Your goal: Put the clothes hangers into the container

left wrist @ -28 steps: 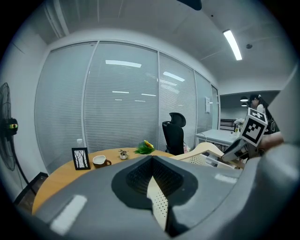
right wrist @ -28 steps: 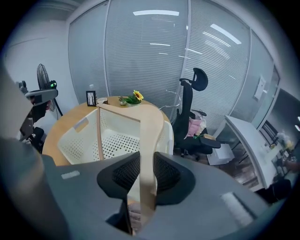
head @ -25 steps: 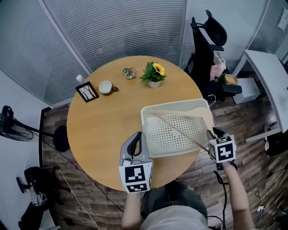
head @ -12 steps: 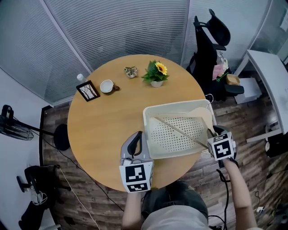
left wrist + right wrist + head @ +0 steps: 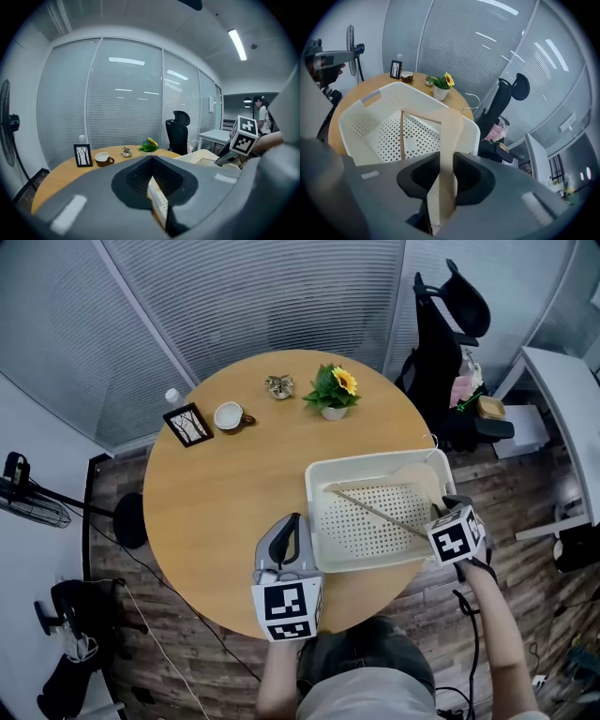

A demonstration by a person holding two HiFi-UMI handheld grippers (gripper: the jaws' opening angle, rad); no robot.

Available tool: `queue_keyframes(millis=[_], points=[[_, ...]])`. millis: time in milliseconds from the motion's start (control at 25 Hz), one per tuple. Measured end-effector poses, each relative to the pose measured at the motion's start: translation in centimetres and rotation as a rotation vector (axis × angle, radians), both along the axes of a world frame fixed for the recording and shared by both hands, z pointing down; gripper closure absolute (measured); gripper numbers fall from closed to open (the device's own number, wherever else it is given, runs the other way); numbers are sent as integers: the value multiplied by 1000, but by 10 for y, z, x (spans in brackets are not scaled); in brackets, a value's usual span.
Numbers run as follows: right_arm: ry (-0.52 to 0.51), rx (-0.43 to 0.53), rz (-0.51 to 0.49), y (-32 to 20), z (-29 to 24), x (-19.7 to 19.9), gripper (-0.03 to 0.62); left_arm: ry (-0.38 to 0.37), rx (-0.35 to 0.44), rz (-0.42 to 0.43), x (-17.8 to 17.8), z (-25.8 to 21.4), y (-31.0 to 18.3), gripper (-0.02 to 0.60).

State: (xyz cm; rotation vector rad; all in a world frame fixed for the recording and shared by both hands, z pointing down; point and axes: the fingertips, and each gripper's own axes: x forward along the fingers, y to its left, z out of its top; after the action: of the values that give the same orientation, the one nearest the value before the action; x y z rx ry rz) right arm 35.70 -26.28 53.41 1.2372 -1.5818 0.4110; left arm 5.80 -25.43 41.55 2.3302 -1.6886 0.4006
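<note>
Container (image 5: 370, 462) sits at near-right edge of round table (image 5: 211, 521). Left gripper (image 5: 293, 523) clamped on its near-left wall. Right gripper (image 5: 444, 174) clenched on one arm of wooden hanger (image 5: 451, 131), which lies slanted across the container, thin bar over the perforated floor, broad shoulder on the right rim. Table's left half bare; photo frame (image 5: 188, 424), cup (image 5: 228, 415) and sunflower pot (image 5: 335, 393) along far edge.

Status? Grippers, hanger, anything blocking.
Left gripper shut on basket rim. Right gripper shut on hanger, hanger tilted into basket, not yet released. Nothing in the way.
</note>
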Motion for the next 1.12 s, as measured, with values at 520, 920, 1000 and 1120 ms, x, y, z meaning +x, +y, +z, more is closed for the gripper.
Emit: queue_keyframes(millis=[520,920,1000,1120], points=[[13,-33,-29,-14,13,-10,470,-5,-15,-21,-11,7,-4,580],[25,-81,-26,-13,25,-12,467,-8,-24,-18,-11,11,-4,580],[36,-76,-30,-12,26,-9,469,-7,-25,-19,-11,11,-5,580],[14,-47,-44,-14,27,-11,468,-4,-26,-22,-12,12,-6,580]])
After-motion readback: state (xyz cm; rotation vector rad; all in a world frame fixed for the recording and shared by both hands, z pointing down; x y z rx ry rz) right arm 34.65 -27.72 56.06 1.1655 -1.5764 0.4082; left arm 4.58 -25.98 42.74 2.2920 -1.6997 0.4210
